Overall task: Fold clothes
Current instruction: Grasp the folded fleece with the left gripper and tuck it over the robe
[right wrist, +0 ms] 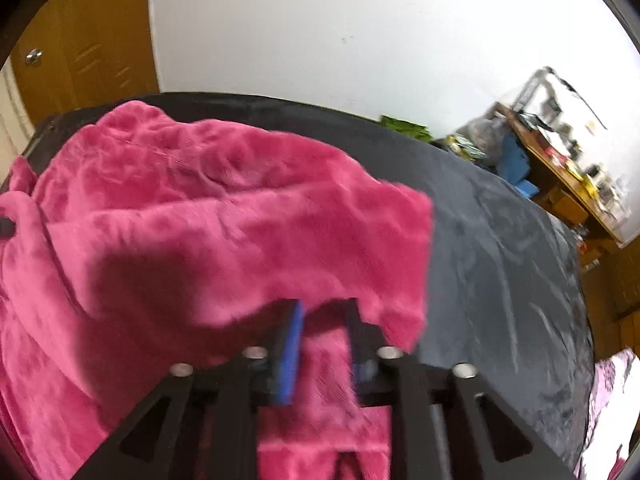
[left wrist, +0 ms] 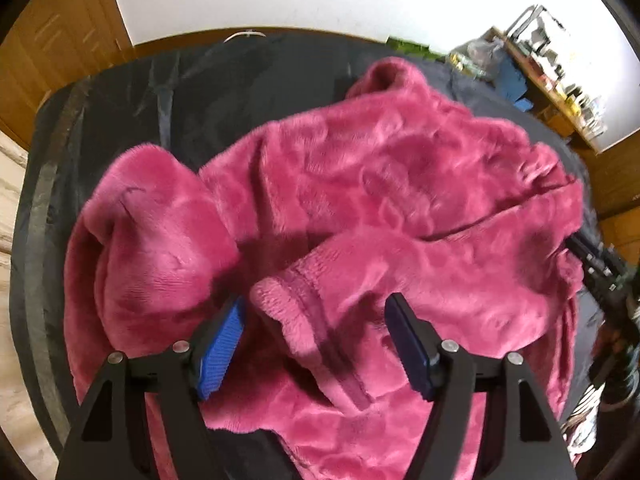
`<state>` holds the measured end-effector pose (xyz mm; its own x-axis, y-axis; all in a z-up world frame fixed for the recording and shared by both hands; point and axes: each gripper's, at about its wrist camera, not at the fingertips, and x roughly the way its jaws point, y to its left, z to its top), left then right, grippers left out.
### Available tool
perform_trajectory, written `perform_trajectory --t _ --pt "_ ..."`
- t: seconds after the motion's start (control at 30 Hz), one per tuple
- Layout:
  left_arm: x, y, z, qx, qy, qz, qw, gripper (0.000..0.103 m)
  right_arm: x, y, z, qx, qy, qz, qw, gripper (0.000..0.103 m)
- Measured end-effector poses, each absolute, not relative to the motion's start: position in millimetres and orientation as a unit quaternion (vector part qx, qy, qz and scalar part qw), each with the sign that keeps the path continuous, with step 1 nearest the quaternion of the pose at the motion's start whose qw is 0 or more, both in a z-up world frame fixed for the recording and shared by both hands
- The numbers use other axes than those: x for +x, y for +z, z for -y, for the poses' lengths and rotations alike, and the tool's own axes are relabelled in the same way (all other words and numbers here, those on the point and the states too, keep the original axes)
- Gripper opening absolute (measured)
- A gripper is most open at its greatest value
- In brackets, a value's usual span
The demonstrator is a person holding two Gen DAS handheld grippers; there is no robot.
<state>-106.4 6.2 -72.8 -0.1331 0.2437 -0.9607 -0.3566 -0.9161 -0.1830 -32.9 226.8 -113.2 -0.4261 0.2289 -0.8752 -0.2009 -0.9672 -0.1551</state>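
One pink fleece garment [left wrist: 360, 200] lies crumpled on a black sheet [left wrist: 120, 92]. The sheet has free room on the far side and on the right [right wrist: 500, 260], up to its edge. The left gripper [left wrist: 316, 344] stands wide open over a cuff [left wrist: 280, 300], and the blue pads do not touch it. The right gripper [right wrist: 324, 344] is about half open; a fold of fleece is between the jaws, but the picture is blurred and it seems not pressed. Two grippers, one garment

Both wrist views steeply down, close over pink fleece garment [left wrist: 360, 184]; shared.
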Motion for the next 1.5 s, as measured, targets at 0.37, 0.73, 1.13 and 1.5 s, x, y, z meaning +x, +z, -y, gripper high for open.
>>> perform_trajectory --t 0.37,0.73,1.13,1.5 --pt "-111.9 -40.2 5.4 -0.595 0.776 -0.05 0.203 0.02 -46.1 -140.6 -236.5 -0.528 0.836 0.009 0.15 0.077" --pt "-125.9 -65.0 41.0 -0.628 0.755 -0.019 0.187 0.022 -31.3 -151.0 -242.9 -0.526 0.835 0.01 0.161 0.079" --pt "-79.8 -61.3 63.7 -0.584 0.755 0.109 0.279 0.079 -22.3 -157.8 -253.5 -0.52 0.839 0.005 0.158 0.084" --pt "-73.4 -111.9 33.4 -0.632 0.724 0.083 0.263 0.018 -20.5 -159.2 -264.8 -0.522 0.84 0.009 0.15 0.085"
